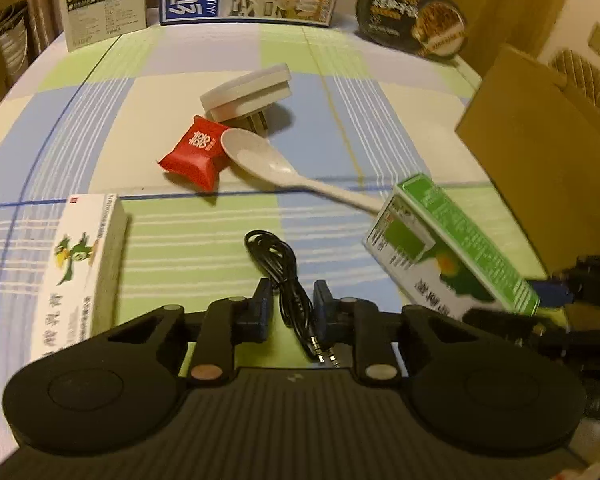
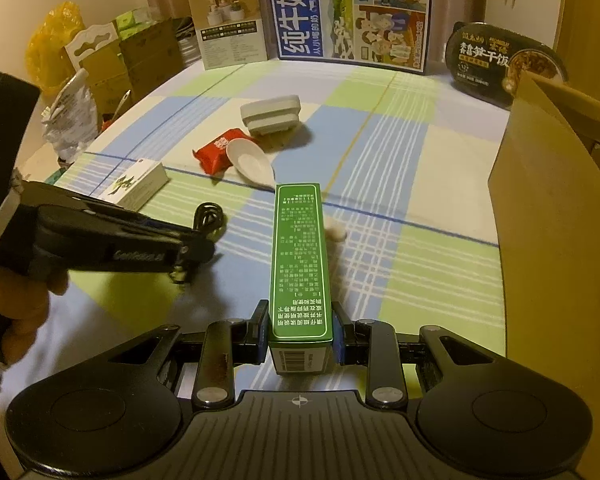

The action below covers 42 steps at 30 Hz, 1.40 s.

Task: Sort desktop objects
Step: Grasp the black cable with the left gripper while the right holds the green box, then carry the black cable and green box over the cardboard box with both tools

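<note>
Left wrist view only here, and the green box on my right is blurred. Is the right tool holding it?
Observer: Yes, the right tool is shut on the green box, pads on its long sides near the barcode end.
Operator: What's past the table's left edge?
Observer: A yellow plastic bag beside cardboard boxes.
Operator: Who's holding my left tool?
Observer: A hand, with the left tool's tip at the black cable.

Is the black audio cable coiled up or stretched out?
Coiled: the black audio cable lies bundled in loops, its two plugs side by side, between the left tool's fingers.
</note>
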Available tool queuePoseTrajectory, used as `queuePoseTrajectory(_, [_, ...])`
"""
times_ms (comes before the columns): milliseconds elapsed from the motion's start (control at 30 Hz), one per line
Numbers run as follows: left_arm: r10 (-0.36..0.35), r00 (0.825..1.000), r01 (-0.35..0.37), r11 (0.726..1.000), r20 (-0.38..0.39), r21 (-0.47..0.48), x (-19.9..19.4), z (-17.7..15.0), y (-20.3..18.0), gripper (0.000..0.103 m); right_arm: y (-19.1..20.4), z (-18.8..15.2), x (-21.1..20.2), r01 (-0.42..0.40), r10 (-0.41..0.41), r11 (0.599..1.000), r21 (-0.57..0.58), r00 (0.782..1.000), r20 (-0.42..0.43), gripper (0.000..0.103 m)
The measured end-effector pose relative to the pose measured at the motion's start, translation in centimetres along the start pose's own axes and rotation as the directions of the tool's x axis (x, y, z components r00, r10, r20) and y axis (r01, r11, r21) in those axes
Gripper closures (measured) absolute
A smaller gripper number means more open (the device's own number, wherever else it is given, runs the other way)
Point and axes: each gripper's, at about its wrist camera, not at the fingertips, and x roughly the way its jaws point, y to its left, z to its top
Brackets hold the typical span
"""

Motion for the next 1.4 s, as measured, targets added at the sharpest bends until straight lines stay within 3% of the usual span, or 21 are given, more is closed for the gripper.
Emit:
queuePoseTrajectory(233, [0.027,0.999,-0.021,0.987,-0.032,0.16,-4.4,-4.0,-1.6,0.092,0.0,-2.9,-2.7,-0.118,0.122,0.98,0.161,0.993,-0.013,0.076])
queuePoseTrajectory(400, [-0.009,0.999,0.015,0.985,-0.038,0.172,-7.1,-7.7,-2.0,0.092,-0.1,-4.4,-3.8,-0.075,0.077,0.975,0.208,0.997,-0.003,0.072])
queuePoseTrajectory(567, [-0.018,0.999,0.025,0.988,-0.048,0.156,-7.3,-8.9,-1.7,0.092,0.5,-4.4,-4.0,-0.003,0.001,0.99,0.138,1.0,0.017,0.064])
queuePoseTrajectory(733, [-0.032,0.999,0.036,0.991,-0.031,0.132,-6.9,-8.6,-1.5,0.092,0.7,-4.3,-3.1,-0.034,0.031,0.992,0.125,0.999,0.024,0.062])
queuePoseTrajectory(900, [-0.02,1.0,0.022,0.988,-0.019,0.152,-6.3,-8.4,-1.9,0.09,2.2,-3.8,-2.1,-0.036,0.035,0.999,0.037,0.999,0.021,0.058])
queuePoseTrajectory(1233, [-0.009,1.0,0.012,0.988,-0.024,0.157,-5.6,-8.0,-2.0,0.076,3.6,-3.4,-0.6,-0.009,0.009,0.998,-0.068,1.0,0.003,0.057])
queuePoseTrajectory(1367, [0.003,0.999,0.002,0.987,-0.033,0.159,-5.5,-7.9,-2.1,0.081,3.5,-3.4,-0.5,-0.002,0.002,0.997,-0.072,1.0,0.005,0.057])
queuePoseTrajectory(1400, [0.009,0.999,-0.004,0.987,-0.033,0.159,-5.5,-7.8,-2.0,0.092,3.4,-3.4,-0.6,-0.002,0.002,0.998,-0.07,1.0,0.007,0.057])
